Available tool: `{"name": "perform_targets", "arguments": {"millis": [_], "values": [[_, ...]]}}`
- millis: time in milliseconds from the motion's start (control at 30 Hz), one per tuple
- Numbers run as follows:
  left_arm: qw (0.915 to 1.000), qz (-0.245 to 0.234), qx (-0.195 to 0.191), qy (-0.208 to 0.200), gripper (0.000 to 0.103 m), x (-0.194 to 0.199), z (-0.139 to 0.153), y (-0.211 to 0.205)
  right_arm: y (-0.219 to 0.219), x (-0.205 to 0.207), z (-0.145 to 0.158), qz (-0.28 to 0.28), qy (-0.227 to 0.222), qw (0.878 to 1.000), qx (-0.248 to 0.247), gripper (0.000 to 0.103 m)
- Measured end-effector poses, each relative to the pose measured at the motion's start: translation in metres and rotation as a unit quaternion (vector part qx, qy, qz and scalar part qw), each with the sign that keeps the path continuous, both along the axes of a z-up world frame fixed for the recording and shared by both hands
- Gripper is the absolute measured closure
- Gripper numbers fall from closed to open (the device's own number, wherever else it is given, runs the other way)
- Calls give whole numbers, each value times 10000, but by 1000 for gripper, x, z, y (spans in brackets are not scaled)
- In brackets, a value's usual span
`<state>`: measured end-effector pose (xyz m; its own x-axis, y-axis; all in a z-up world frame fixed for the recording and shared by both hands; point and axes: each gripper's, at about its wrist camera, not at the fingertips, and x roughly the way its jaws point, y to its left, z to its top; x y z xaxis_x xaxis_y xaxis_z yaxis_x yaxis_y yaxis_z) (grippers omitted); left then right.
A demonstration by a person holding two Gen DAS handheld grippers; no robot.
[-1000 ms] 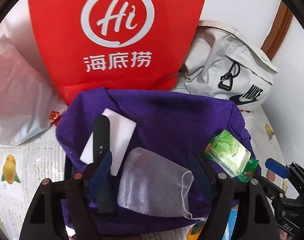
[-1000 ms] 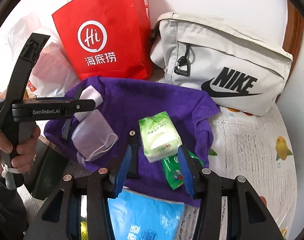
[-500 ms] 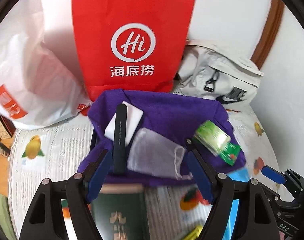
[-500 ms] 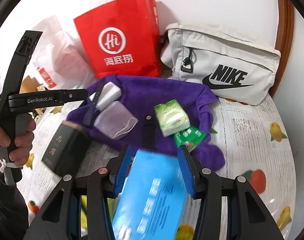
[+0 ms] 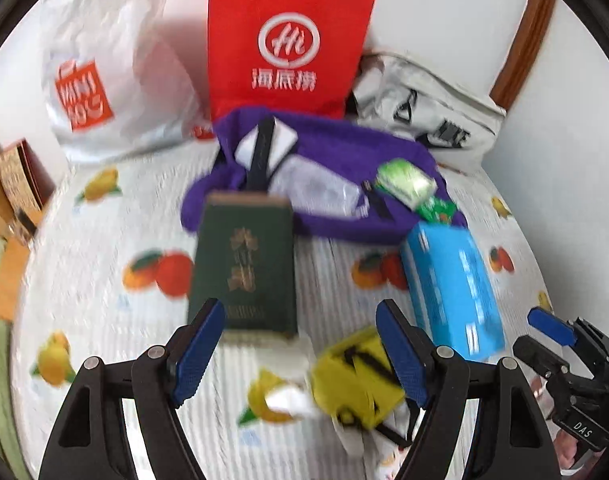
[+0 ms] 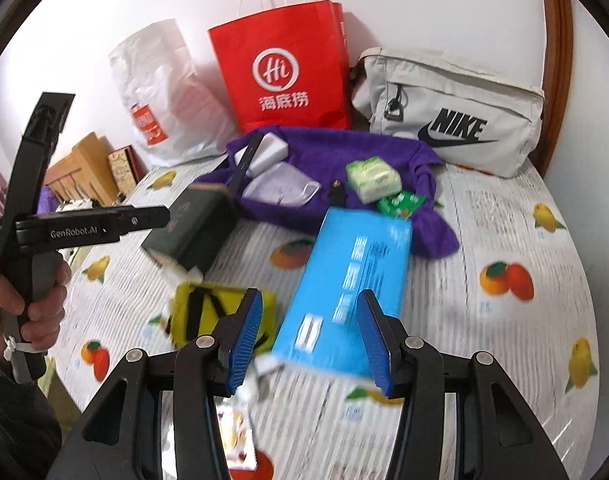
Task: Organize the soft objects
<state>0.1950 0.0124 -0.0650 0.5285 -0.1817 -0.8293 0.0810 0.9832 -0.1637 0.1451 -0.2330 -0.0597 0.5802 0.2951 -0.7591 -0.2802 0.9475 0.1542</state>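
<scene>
A purple cloth [image 5: 336, 160] [image 6: 324, 168] lies at the back of the fruit-print table cover, with a face mask [image 5: 316, 188] [image 6: 280, 188], a green tissue pack [image 5: 404, 180] [image 6: 372, 178], a small green sachet [image 6: 400, 204] and a white pad under a black strap [image 5: 264, 148] on it. My left gripper [image 5: 300, 348] hovers open and empty above the near end of a dark green box [image 5: 244, 268]. My right gripper [image 6: 310, 342] is open too. A blue tissue pack [image 6: 352, 280] [image 5: 452, 284] lies on the table beyond its fingers, not gripped.
A yellow pouch [image 5: 356, 376] [image 6: 212, 312] lies near both grippers. Against the wall stand a red paper bag [image 5: 288, 40] [image 6: 284, 68], a white plastic bag [image 5: 112, 80] and a grey Nike bag [image 6: 452, 120]. A hand [image 6: 28, 292] holds the left gripper's handle.
Both grippers have pulled back from the purple cloth toward the near side of the table. The dark green box, blue pack and yellow pouch have come into view. Neither gripper took anything.
</scene>
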Motion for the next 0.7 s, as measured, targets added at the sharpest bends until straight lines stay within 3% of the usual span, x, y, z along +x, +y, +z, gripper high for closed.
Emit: {"name": "perform_targets", "arguments": {"millis": [200,367,500,600,667,700], "values": [[9998,-193,-27,97,26,-25,-25,-19,1,-26,-16,37,140,9999,82,54],[9990,-277,346,109,28,-27,-45,-38,-2,-40,-32,50,262,9996,39,54],[9977,-354,547,167,63,-25,-60,-45,-5,-50,-47,47,405,9992,52,54],[9982,-379,456,80,66,-27,-59,-43,-8,-55,-55,24,471,9989,73,54],[9986,-420,309,-61,87,-30,-50,-41,-10,-57,-57,16,482,9988,110,54],[9988,-437,162,-118,87,-32,-44,-39,-11,-58,-57,21,481,9988,131,54]]}}
